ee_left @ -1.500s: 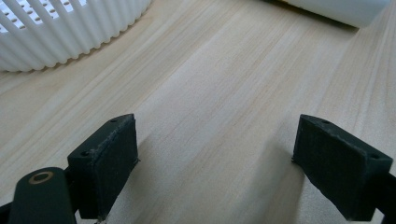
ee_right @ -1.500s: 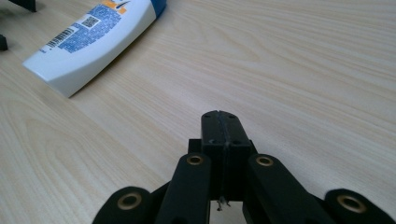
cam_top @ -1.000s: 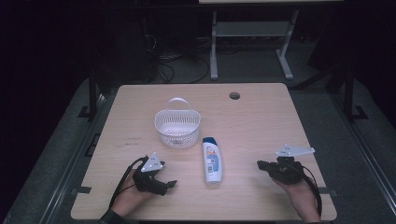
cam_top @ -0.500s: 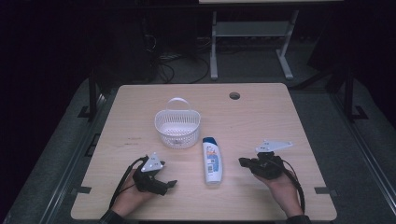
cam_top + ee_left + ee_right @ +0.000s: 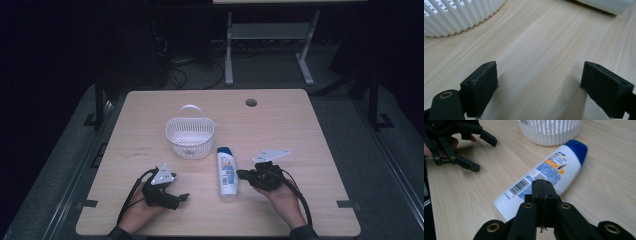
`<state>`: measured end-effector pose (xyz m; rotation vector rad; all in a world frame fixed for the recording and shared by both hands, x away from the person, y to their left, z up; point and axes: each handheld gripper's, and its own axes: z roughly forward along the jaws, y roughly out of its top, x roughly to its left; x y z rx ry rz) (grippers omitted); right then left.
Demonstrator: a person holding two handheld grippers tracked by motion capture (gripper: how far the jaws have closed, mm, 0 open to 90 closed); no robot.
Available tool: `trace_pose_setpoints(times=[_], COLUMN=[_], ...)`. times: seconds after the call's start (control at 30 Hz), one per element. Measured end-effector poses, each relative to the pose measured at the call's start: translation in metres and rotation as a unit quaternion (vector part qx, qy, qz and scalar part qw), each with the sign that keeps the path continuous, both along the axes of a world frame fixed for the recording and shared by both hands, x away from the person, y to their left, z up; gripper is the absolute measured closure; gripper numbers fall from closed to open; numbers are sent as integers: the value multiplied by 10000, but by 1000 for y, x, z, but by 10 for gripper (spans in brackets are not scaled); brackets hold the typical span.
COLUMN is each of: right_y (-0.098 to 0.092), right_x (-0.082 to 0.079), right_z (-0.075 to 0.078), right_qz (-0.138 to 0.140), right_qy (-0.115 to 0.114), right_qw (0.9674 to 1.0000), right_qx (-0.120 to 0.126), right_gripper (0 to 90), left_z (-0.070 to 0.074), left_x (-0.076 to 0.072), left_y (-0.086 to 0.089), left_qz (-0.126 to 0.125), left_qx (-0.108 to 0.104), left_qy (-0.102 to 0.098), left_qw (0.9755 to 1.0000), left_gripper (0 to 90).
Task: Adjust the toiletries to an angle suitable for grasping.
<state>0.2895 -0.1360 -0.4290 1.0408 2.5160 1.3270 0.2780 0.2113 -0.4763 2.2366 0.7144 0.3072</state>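
Beside the lying shampoo bottle, right gripper pressed together, empty; left gripper spread.

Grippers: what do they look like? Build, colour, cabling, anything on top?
Both are black linkage frames with brass-coloured pivot pins. The left gripper has two blocky black fingers with flat pads; the right gripper has the same fingers. Each carries a grey three-cornered plate on top and trails a black cable. Dark cuffs show at both wrists.
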Motion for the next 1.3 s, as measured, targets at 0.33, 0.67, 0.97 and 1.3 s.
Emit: trace_pose_setpoints(times=[0.33,0.67,0.97,1.3], right_y=[28,50,65,68], right_x=[5,24,44,49], right_z=[-4,-6,-12,-17], right_qz=[228,381,374,412], right_qy=[10,-32,-30,27], right_qw=[9997,9991,9985,9981], right_qx=[-61,-206,-389,-467], right_gripper=[894,894,894,895], left_z=[0,0,0,0], left_x=[0,0,0,0], left_y=[0,1,1,0], left_qz=[1,-28,-28,-25], left_qx=[4,44,46,41], left_qy=[-5,-9,-6,-2], left_qw=[10000,10000,10000,10000], left_gripper=[129,129,129,129])
